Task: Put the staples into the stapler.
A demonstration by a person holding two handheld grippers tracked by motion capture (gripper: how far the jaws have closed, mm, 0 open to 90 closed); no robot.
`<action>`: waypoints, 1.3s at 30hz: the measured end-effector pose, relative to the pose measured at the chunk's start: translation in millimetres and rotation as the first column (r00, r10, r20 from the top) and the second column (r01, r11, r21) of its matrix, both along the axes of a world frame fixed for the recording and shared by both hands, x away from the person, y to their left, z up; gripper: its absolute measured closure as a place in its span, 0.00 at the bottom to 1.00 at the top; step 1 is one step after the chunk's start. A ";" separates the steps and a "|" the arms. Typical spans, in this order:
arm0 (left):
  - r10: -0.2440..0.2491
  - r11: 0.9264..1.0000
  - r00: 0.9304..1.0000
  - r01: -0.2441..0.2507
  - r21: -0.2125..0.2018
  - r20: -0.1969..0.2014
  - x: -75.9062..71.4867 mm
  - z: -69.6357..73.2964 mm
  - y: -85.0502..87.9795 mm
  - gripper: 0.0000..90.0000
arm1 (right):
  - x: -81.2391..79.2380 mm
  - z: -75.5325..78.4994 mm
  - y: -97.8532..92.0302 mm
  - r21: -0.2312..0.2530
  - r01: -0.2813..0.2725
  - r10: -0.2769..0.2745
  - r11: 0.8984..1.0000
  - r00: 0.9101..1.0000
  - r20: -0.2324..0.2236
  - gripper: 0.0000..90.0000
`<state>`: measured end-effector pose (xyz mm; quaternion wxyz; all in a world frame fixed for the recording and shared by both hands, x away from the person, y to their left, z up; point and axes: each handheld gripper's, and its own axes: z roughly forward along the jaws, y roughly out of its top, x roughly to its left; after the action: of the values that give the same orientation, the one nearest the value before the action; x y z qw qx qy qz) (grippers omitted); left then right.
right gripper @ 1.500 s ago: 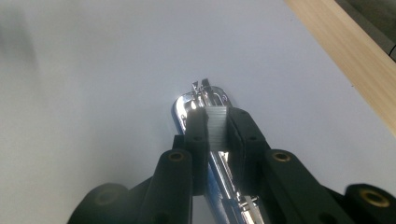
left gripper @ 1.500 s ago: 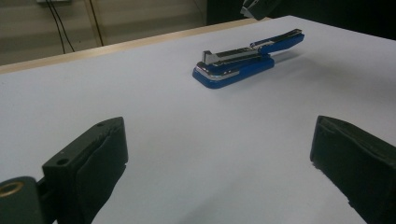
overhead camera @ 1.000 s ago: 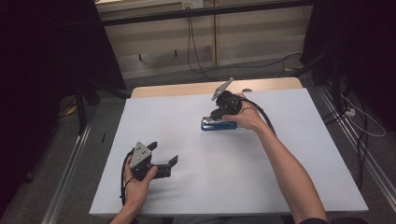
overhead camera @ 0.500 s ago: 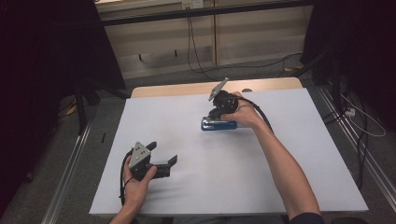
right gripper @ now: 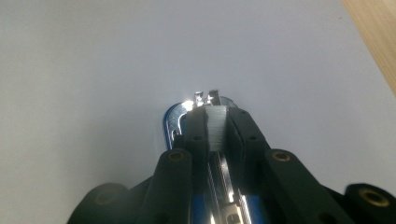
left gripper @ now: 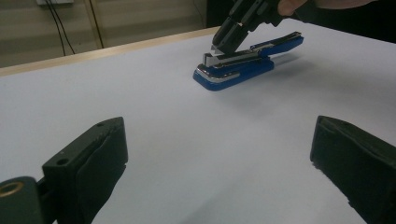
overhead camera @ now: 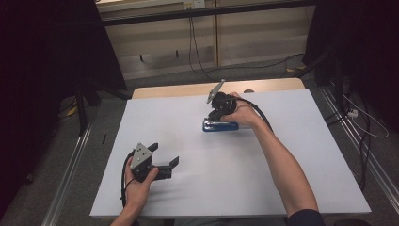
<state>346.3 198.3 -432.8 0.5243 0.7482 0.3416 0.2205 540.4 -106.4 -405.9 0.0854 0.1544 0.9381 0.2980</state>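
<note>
The blue stapler [overhead camera: 220,125] is lying flat on the white worktop [overhead camera: 282,188], toward its far middle, with its top arm swung open. The right tool [overhead camera: 217,115] is reaching down over its front end, jaws clamped on a strip of staples [right gripper: 215,122] above the open magazine. The left tool [overhead camera: 164,162] is resting near the worktop's front left, well apart, jaws spread wide and gripping nothing.

No lettering, label, brand, number or sign can be read anywhere in these views: not on the blue stapler [left gripper: 243,65], not on the white table [overhead camera: 188,132], and not on the black gripper bodies, whose surfaces look plain.
</note>
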 end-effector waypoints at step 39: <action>-0.004 1.000 1.000 0.004 0.005 -0.002 0.3 -0.7 -0.4 0.05 | 6.4 -4.6 1.4 -0.027 -0.075 0.075 0.997 0.997 -0.008 0.88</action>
<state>346.6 197.9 -433.4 0.5224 0.7505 0.3399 0.2197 546.8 -104.9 -410.6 0.0731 0.1189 0.9474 0.2879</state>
